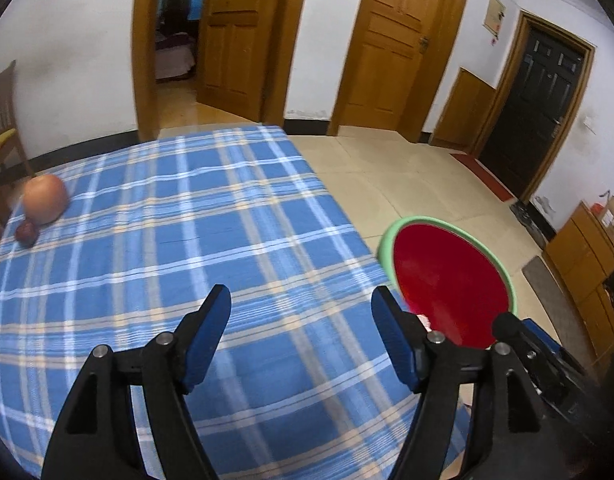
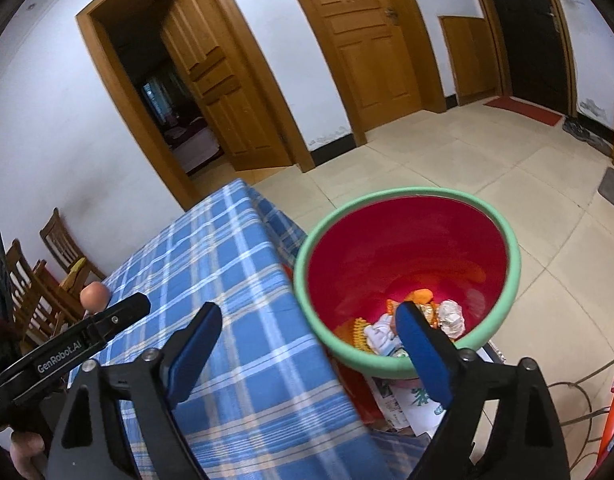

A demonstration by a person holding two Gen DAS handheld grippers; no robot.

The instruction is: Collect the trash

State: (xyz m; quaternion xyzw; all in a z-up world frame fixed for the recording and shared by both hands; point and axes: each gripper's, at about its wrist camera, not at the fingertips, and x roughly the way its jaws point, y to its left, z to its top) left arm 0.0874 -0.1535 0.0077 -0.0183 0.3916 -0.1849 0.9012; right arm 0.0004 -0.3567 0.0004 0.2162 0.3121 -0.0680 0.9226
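Note:
A red bin with a green rim (image 2: 407,276) stands on the floor beside the table's corner; it shows at the right in the left wrist view as the bin (image 1: 451,280). Inside lie crumpled wrappers and peel (image 2: 411,326). My right gripper (image 2: 311,316) is open over the table edge and the bin's near rim, nothing between its fingers. My left gripper (image 1: 301,294) is open above the blue checked tablecloth (image 1: 167,240), empty. The right gripper's finger (image 1: 511,328) shows at the right in the left wrist view. The left gripper's finger (image 2: 119,314) shows in the right wrist view.
An apple (image 1: 45,198) and a small dark fruit (image 1: 25,233) sit at the table's far left. Wooden chairs (image 2: 47,276) stand beyond the table. Papers (image 2: 403,404) lie on the floor under the bin's near side. Tiled floor, wooden doors and a cabinet (image 1: 587,264) surround.

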